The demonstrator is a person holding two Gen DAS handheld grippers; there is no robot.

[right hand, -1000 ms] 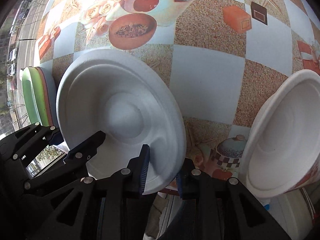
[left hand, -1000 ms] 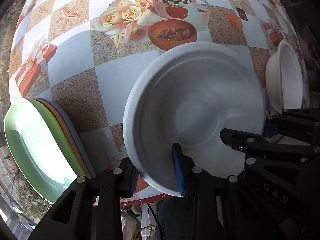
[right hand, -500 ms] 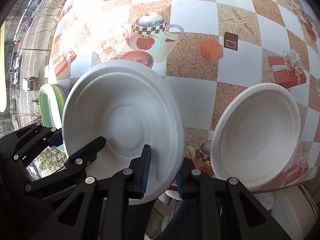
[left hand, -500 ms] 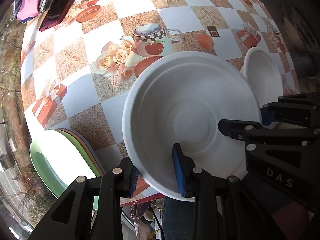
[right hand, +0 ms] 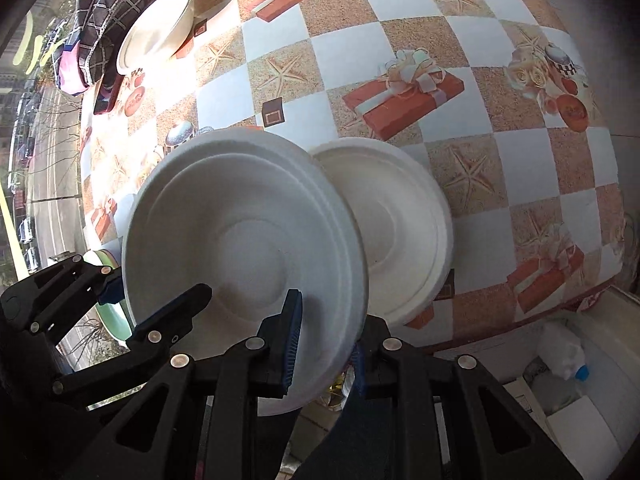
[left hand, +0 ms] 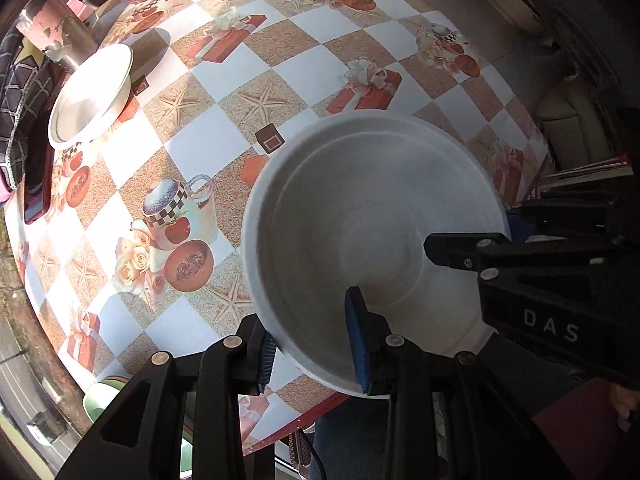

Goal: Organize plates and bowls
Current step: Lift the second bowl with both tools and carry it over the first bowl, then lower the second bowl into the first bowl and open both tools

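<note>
White pulp plate is hanging over the counter as we are clamping both sets of fingers on its near rim, left gripper and right gripper staying level while we are centring it above the second plate.

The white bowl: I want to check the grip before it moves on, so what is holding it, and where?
Both grippers, left gripper and right gripper, pinch the white bowl at its near rim, side by side.
</note>
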